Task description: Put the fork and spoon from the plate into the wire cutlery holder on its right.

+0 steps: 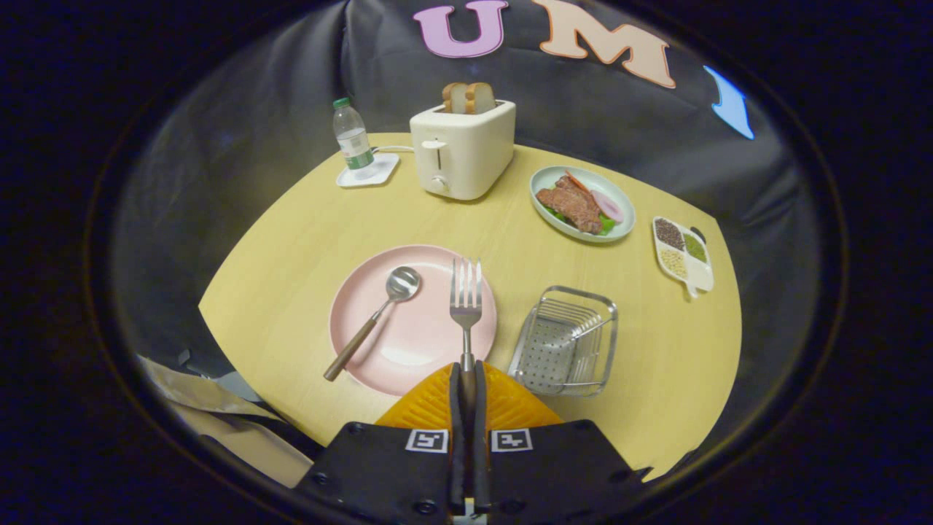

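Between the two fingers, the handle of the fork [466, 302] is sitting clamped; the gripper [466, 379] is clenched on it from both sides, so the handle's lower end is hiding in the narrow slot where the fingers are meeting. Its tines are pointing straight ahead, away from the fingers, and are showing over the right part of the pink plate [379, 343]. Whether the fork is touching the plate or riding just above it is not clear.

On the plate's left part the spoon [375, 318] is lying at a slant, its bowl resting on the plate and pointing away from the gripper, its brown wooden handle sticking out past the near left rim over the yellow bench [291, 240].

Just beside the plate, to its right, the wire cutlery holder [567, 341] is standing on the bench with nothing inside it.

Beyond the plate a cream toaster [462, 149] is standing with two slices of bread [469, 97] poking out of its slots. Left of the toaster a water bottle [352, 138] is standing upright on a small white tray [380, 173]. To the toaster's right a pale dish of meat and vegetables [582, 203] is sitting, and further right again a small divided dish of grains [682, 255] is lying near the bench's edge.
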A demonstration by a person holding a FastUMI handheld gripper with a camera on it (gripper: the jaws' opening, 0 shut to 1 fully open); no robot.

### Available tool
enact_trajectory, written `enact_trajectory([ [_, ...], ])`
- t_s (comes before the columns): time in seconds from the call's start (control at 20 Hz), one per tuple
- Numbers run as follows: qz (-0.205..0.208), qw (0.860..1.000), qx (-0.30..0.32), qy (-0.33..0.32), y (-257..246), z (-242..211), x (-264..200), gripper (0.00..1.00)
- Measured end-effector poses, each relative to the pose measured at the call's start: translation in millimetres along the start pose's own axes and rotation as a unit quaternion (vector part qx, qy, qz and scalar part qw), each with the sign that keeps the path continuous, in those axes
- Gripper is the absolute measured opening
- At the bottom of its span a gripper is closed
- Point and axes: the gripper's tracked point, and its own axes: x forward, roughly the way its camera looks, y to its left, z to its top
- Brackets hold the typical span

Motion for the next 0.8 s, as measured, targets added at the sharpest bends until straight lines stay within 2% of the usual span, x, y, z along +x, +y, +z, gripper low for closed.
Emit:
enact_trajectory([
  [0.25, -0.014, 1.0, -0.009, 0.009, -39.4, -3.4, -13.5, 0.08],
  [0.45, -0.018, 0.998, -0.044, 0.039, -64.2, -14.1, -15.9, 0.09],
  [0.8, -0.014, 0.994, -0.062, 0.09, -82.4, -22.4, -3.7, 0.1],
])
